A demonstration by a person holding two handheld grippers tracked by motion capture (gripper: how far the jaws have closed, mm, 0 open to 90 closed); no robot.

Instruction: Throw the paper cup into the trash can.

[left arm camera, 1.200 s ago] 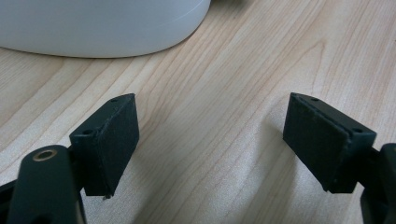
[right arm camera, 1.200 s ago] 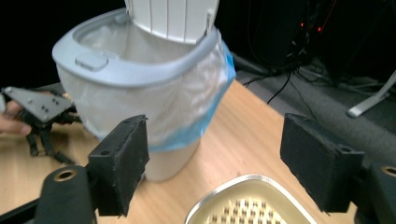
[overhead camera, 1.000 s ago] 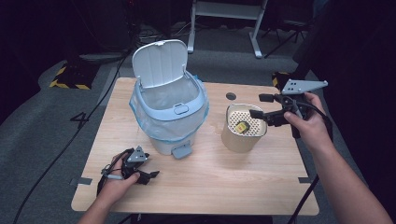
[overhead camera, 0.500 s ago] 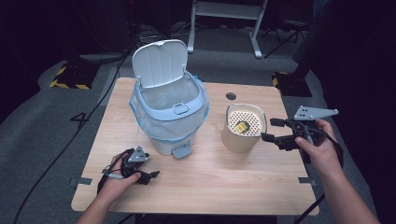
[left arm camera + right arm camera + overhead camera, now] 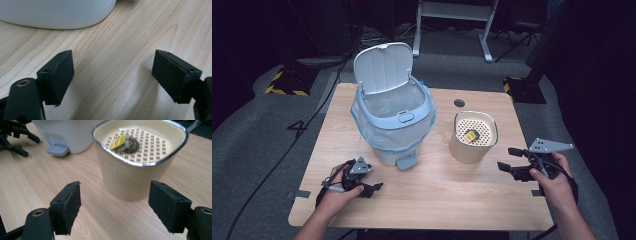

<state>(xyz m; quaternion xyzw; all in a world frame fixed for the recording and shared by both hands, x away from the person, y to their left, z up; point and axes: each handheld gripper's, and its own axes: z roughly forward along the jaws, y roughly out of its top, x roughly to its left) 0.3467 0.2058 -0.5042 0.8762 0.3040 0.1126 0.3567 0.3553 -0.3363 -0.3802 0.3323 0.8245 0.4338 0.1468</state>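
From the high view, my left hand-held gripper [image 5: 373, 187] rests low at the lower left of the frame on the pale wooden surface [image 5: 442, 200], just below the light blue pedal bin with its lid up and a clear liner [image 5: 393, 125], which stands left of centre. My right hand-held gripper [image 5: 506, 159] sits at the lower right, jaws pointed toward the cream, round-cornered container with a perforated insert [image 5: 473, 136], which stands right of centre, near the jaw tips but apart from them. On the insert lies a small thing with a yellow tag [image 5: 470, 135]; from up here it is too small to name.

In the left gripper view, my left hand-held gripper [image 5: 113, 75] is spread wide over bare wood grain, nothing between the pads. The bin's pale base [image 5: 55, 12] curves across the upper left of the frame.

In the right gripper view, my right hand-held gripper [image 5: 115, 206] is spread, pinching nothing, and the cream container [image 5: 136, 177] fills the upper middle, beyond the pads. On its insert lies what looks like a used tea bag with a yellow tag [image 5: 126, 143]. The bin's pedal [image 5: 58, 149] shows at the upper left, with my left hand-held gripper in the top left corner.
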